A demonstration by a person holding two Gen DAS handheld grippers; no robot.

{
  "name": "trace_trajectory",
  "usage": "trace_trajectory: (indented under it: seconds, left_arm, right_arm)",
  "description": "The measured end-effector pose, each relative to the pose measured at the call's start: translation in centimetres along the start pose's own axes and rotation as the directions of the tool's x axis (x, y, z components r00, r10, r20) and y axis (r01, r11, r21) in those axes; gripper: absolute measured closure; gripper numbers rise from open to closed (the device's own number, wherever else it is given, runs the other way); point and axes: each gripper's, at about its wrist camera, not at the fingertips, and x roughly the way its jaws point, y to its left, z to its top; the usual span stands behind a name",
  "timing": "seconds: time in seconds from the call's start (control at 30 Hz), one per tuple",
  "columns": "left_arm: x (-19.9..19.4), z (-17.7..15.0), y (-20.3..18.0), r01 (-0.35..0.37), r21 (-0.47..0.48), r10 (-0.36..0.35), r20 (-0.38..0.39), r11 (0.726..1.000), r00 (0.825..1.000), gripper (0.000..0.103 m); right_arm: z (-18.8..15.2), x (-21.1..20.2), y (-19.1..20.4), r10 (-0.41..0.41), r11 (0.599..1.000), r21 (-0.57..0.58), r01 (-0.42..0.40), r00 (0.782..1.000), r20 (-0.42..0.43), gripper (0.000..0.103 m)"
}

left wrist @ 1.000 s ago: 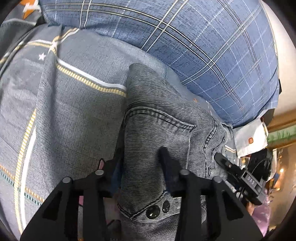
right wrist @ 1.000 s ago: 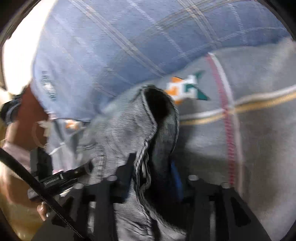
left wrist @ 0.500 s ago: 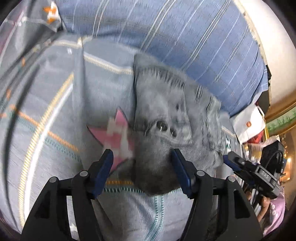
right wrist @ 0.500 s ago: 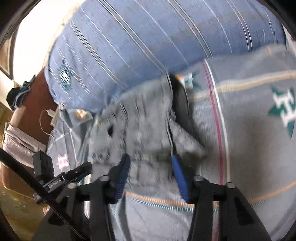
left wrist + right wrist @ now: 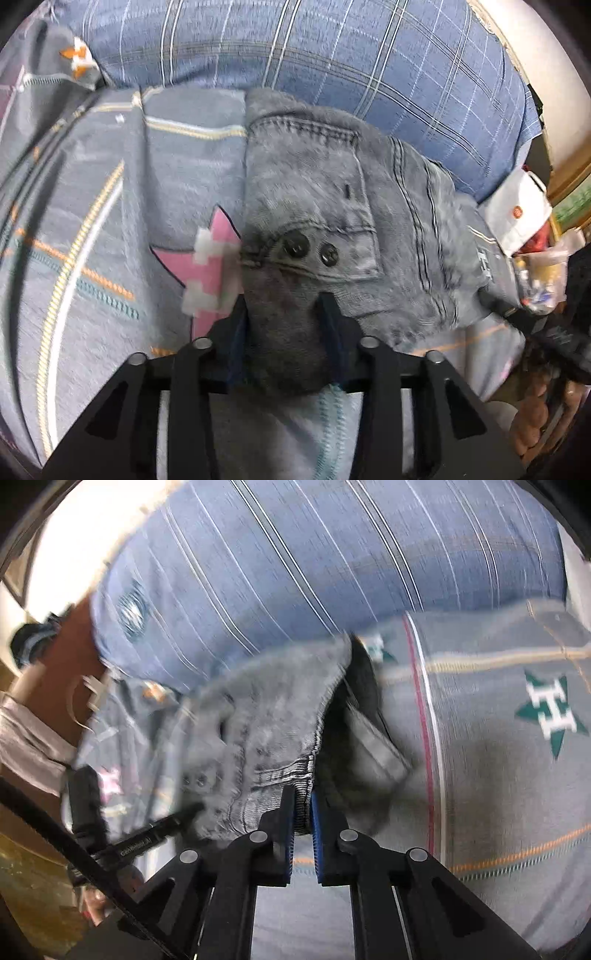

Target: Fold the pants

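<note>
Grey denim pants (image 5: 332,206) lie bunched on a grey patterned bedsheet (image 5: 92,206), up against a blue plaid pillow. Two dark buttons (image 5: 295,244) and a back pocket face up. My left gripper (image 5: 284,306) is shut on the near edge of the pants, a thick fold between its fingers. In the right wrist view the pants (image 5: 266,716) lie ahead, waistband open to the right. My right gripper (image 5: 303,805) is shut on the waistband edge, jaws almost together. The left gripper's tip (image 5: 173,823) shows at lower left there.
A large blue plaid pillow (image 5: 332,55) lies just behind the pants, also in the right wrist view (image 5: 332,554). The bedsheet (image 5: 498,757) with star prints extends right. A white box (image 5: 517,214) and clutter sit off the bed's right edge.
Both grippers let go of the pants, pulled back open, and have now shut again on their near edge. The pants lie lower and flatter on the sheet.
</note>
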Motion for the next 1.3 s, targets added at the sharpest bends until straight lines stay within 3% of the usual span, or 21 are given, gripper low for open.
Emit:
trace_trajectory:
  seconds: [0.07, 0.17, 0.27, 0.3, 0.37, 0.4, 0.43, 0.53, 0.6, 0.77, 0.9, 1.0, 1.07, 1.2, 1.23, 1.3]
  left_arm:
    - [0.0, 0.2, -0.1, -0.007, 0.006, 0.007, -0.001, 1.000, 1.000, 0.056]
    - [0.1, 0.2, 0.2, -0.019, -0.004, 0.019, 0.001, 1.000, 1.000, 0.046]
    - [0.0, 0.4, 0.7, -0.007, -0.026, 0.006, -0.020, 1.000, 1.000, 0.043]
    - [-0.3, 0.4, 0.9, 0.005, -0.038, -0.006, -0.027, 0.999, 1.000, 0.043]
    - [-1.3, 0.3, 1.1, 0.047, -0.054, -0.048, -0.023, 0.997, 0.999, 0.042]
    - [-1.8, -0.1, 1.2, 0.065, -0.058, -0.067, -0.016, 0.996, 0.998, 0.041]
    - [-2.1, -0.5, 1.4, 0.077, -0.066, -0.078, -0.007, 0.995, 0.997, 0.039]
    - [-2.2, -1.7, 1.7, 0.100, -0.081, -0.099, 0.017, 0.992, 0.995, 0.039]
    - [-2.1, -1.5, 1.7, 0.109, -0.087, -0.108, 0.019, 0.990, 0.994, 0.039]
    - [-2.3, -1.1, 2.3, 0.228, -0.141, -0.229, 0.014, 0.963, 0.973, 0.039]
    - [-1.0, -1.5, 1.8, 0.191, -0.139, -0.197, -0.028, 0.972, 0.980, 0.039]
    - [-0.2, -1.8, 1.8, 0.196, -0.171, -0.207, -0.047, 0.966, 0.977, 0.040]
    - [-0.2, -1.9, 1.7, 0.212, -0.172, -0.222, -0.044, 0.962, 0.974, 0.046]
    - [-0.7, -2.0, 0.8, 0.192, -0.135, -0.196, -0.017, 0.972, 0.980, 0.056]
    - [-1.1, -2.0, 0.6, 0.192, -0.127, -0.194, -0.007, 0.973, 0.981, 0.061]
    - [-2.4, -1.8, 0.4, 0.211, -0.098, -0.209, 0.031, 0.973, 0.978, 0.062]
  right_arm:
    - [-0.2, 2.1, -0.8, -0.045, 0.999, 0.004, 0.045, 0.997, -0.059, 0.096]
    - [-0.2, 1.7, -0.7, -0.045, 0.999, -0.010, 0.045, 0.998, -0.051, 0.092]
    - [-0.5, 2.3, -1.2, -0.029, 1.000, 0.003, 0.030, 0.996, -0.086, 0.086]
    - [-0.6, 1.8, -1.3, -0.009, 1.000, 0.023, 0.011, 0.997, -0.080, 0.080]
    - [-1.0, -0.2, -2.2, 0.044, 0.996, 0.073, -0.043, 0.999, -0.013, 0.054]
    - [-1.3, -0.9, -2.7, 0.053, 0.994, 0.097, -0.055, 0.998, 0.026, 0.031]
    - [-1.7, -1.5, -3.4, 0.056, 0.990, 0.127, -0.062, 0.997, 0.053, 0.026]
    - [-2.4, -0.7, -4.7, 0.096, 0.978, 0.181, -0.100, 0.995, 0.033, 0.028]
    - [-2.3, 0.2, -5.0, 0.142, 0.968, 0.207, -0.144, 0.990, 0.024, 0.036]
    - [-2.0, 1.5, -5.0, 0.173, 0.956, 0.236, -0.174, 0.985, 0.023, 0.038]
    - [-1.6, 2.6, -5.1, 0.192, 0.949, 0.252, -0.188, 0.981, 0.008, 0.042]
    - [-1.4, 2.8, -4.8, 0.154, 0.960, 0.235, -0.151, 0.988, 0.006, 0.051]
    - [-1.4, 2.8, -4.3, 0.123, 0.971, 0.205, -0.120, 0.992, 0.001, 0.057]
    - [-1.6, 2.0, -3.1, 0.092, 0.986, 0.140, -0.093, 0.996, 0.012, 0.083]
    - [-1.6, 1.5, -2.7, 0.095, 0.988, 0.118, -0.096, 0.995, 0.019, 0.085]
    - [-1.8, -0.1, -1.9, 0.112, 0.990, 0.080, -0.116, 0.992, 0.052, 0.086]
